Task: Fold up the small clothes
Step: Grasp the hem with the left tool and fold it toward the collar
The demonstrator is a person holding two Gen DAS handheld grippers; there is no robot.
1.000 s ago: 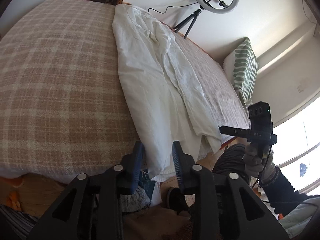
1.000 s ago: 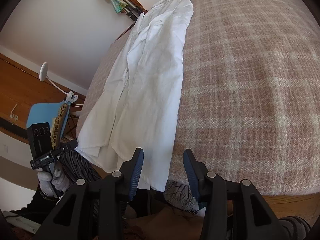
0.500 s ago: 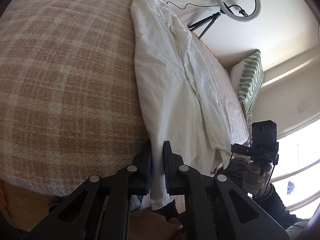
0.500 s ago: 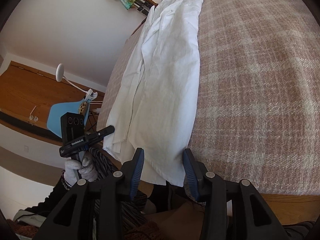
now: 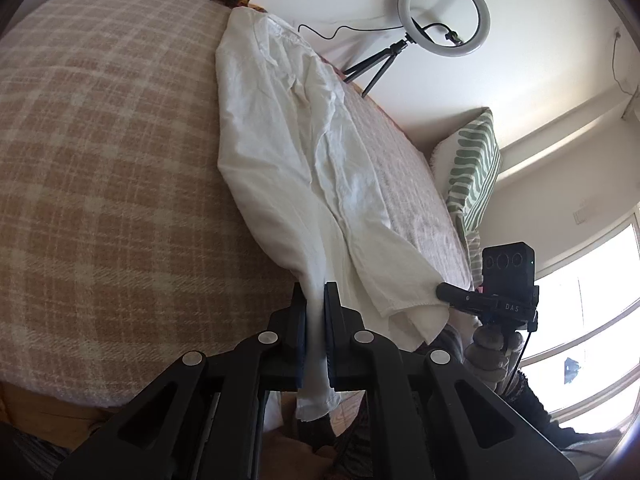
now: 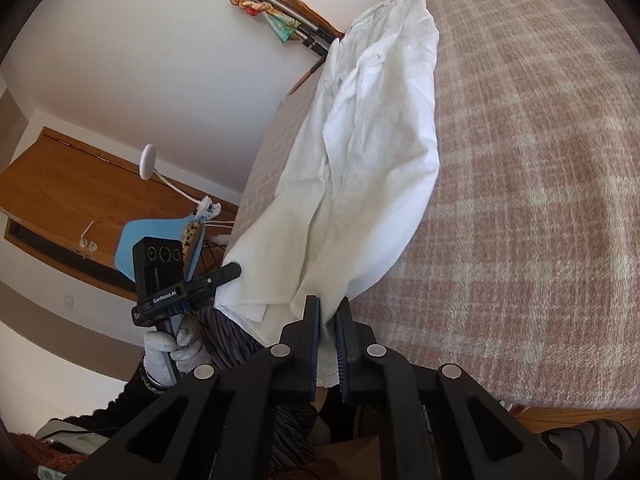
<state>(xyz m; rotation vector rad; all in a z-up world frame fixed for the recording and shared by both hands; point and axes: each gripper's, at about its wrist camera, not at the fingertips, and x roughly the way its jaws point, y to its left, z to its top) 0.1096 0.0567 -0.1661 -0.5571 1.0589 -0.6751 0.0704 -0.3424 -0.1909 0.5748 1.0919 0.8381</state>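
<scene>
White walls framed a bed covered with a tan-and-cream plaid blanket. Along the blanket lay a long white garment, stretched from the far edge of the bed to the near edge, its lower part raised off the blanket and bunched toward the camera.

From the left wrist view, the left hand-held gripper was pressed together on one corner of the garment's hem, a strip of cloth pinched between its two blue-padded fingers and hanging out below them. Off to the right in that view, the other device's black camera housing was visible, gripped by a gloved hand.

From the right wrist view, the right hand-held gripper was likewise clamped on the garment, holding its other hem corner.

A ring light on a small tripod stood beyond the bed, and a green-striped pillow leaned at the bed's side. A blue chair sat near a wooden cabinet.
</scene>
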